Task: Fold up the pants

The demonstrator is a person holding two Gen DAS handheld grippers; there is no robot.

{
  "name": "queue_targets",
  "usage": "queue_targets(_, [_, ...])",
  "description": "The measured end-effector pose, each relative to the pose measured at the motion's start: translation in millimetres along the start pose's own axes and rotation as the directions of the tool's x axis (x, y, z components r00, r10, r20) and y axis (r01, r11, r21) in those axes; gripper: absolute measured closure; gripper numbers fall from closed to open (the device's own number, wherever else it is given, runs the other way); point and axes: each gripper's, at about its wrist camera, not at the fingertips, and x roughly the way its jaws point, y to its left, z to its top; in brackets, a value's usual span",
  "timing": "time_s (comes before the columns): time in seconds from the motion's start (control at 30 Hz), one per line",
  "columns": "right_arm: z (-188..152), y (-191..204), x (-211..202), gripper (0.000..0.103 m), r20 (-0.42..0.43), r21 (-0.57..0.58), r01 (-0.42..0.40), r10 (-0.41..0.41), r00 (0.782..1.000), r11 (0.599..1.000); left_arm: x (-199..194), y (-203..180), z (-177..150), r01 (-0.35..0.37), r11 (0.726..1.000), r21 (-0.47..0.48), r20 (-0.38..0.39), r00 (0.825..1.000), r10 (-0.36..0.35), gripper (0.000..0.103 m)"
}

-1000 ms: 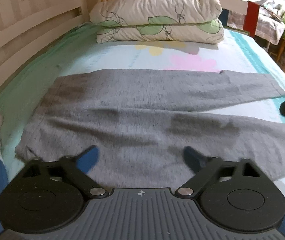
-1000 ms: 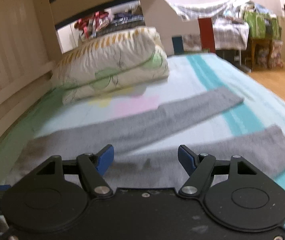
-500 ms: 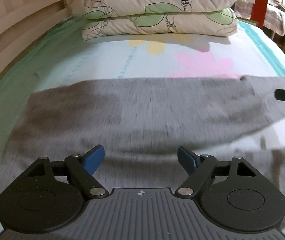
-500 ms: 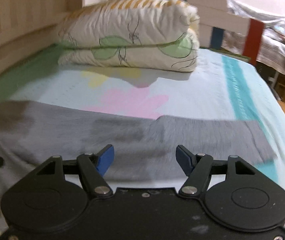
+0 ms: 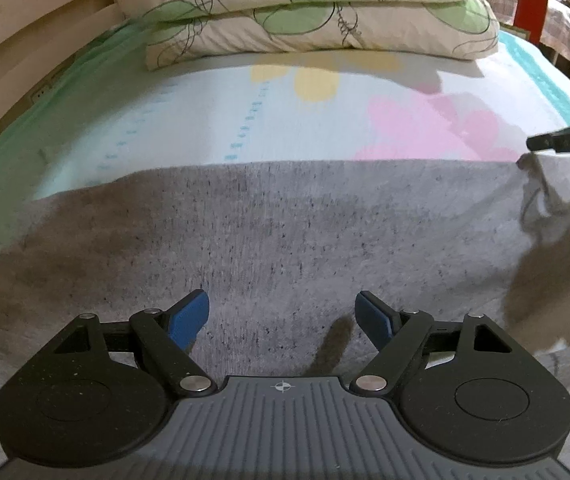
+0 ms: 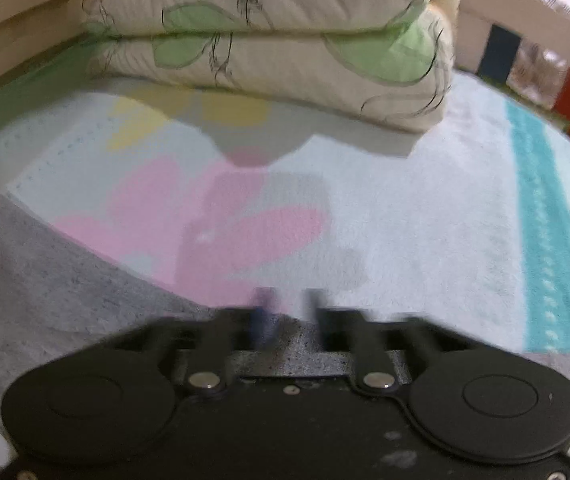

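I am holding the left tool [image 5: 283,314] over the pants [image 5: 285,240], angled down toward the fabric. Its jaws are standing wide apart and released; the blue pads [image 5: 187,316] are hovering above the grey cloth with nothing gripped between them.

The pants are lying spread flat across the bed [image 5: 205,120], on the pale sheet printed with yellow and pink flowers. In the left wrist view the grey fabric is filling the lower half of the picture, with its far edge running straight across the sheet. Two stacked pillows [image 5: 325,12] with green leaf prints are sitting at the far end of the bed, well apart from the pants.

I am closing the right tool [image 6: 287,312] on the pants: its jaws have just been closing, and they are now drawn nearly together at the far edge of the grey fabric [image 6: 65,280]. This view is blurred, so the pads themselves are not reading sharply. In the left wrist view the right tool's tip [image 5: 565,142] is entering from the right edge, touching the pants edge, and the cloth just below it is bunching into folds [image 5: 545,208]. I am therefore reading the right tool as clenched on the pants.
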Motion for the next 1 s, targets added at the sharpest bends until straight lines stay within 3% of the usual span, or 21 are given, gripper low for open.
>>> queue_targets(0.03, [-0.3,-1.0,1.1,0.089,0.012,-0.001,-0.017,0.017,1.000,1.000,1.3,0.4,-0.6,-0.001,1.000,0.000,-0.003,1.000,0.001,0.023])
queue_targets(0.1, [-2.7,-2.5,2.1,0.040,0.012,-0.004,-0.006,0.006,1.000,1.000,3.4,0.9,0.4,-0.003,1.000,-0.002,-0.009,1.000,0.003,0.023])
queue_targets(0.13, [-3.0,-5.0,3.5,0.008,0.010,-0.001,-0.016,0.016,1.000,1.000,4.2,0.9,1.1,-0.003,1.000,-0.003,-0.010,1.000,0.003,0.023])
queue_targets(0.27, [-3.1,-8.5,7.0,0.008,-0.027,-0.025,-0.088,0.087,0.996,0.996,4.9,0.1,4.9,-0.006,1.000,0.001,-0.005,1.000,0.006,0.023])
queue_targets(0.3, [-4.8,-6.3,10.8,0.008,-0.069,-0.056,-0.096,0.092,0.993,0.994,4.7,-0.7,6.6,-0.006,1.000,0.002,-0.003,1.000,0.006,0.023])
queue_targets(0.37, [-11.6,-0.1,17.2,0.024,-0.148,-0.120,-0.143,0.124,0.981,0.982,4.2,-2.1,10.2,0.001,1.000,-0.001,0.005,1.000,-0.001,0.023])
queue_targets(0.4, [-14.0,1.3,15.5,0.029,-0.137,-0.142,-0.155,0.136,0.981,0.978,3.8,-2.9,12.2,0.006,1.000,-0.002,0.009,1.000,-0.006,0.023])
queue_targets(0.47, [-13.9,2.8,6.6,0.101,-0.114,-0.144,-0.181,0.166,0.980,0.973,3.5,-5.2,16.7,0.013,1.000,-0.003,0.012,1.000,-0.013,0.023])
queue_targets(0.67, [-35.7,18.4,-38.1,0.102,-0.044,-0.234,-0.135,0.128,0.991,0.963,7.2,-10.0,33.9,0.061,0.998,-0.032,0.016,0.998,-0.061,0.023])
queue_targets(0.8, [-71.7,27.5,-75.9,0.102,-0.010,-0.234,-0.140,0.142,0.990,0.962,15.0,-11.4,51.3,0.101,0.991,-0.091,0.009,0.995,-0.101,0.023])
queue_targets(0.9, [-96.2,34.0,-87.2,0.102,-0.005,-0.246,-0.111,0.113,0.994,0.963,21.9,-14.6,64.6,0.127,0.985,-0.113,-0.007,0.992,-0.128,0.023])
queue_targets(1.0, [-90.7,22.9,-84.3,0.100,0.046,-0.198,-0.056,0.066,0.997,0.979,21.6,-20.5,70.0,0.123,0.988,-0.098,0.001,0.992,-0.124,0.023])
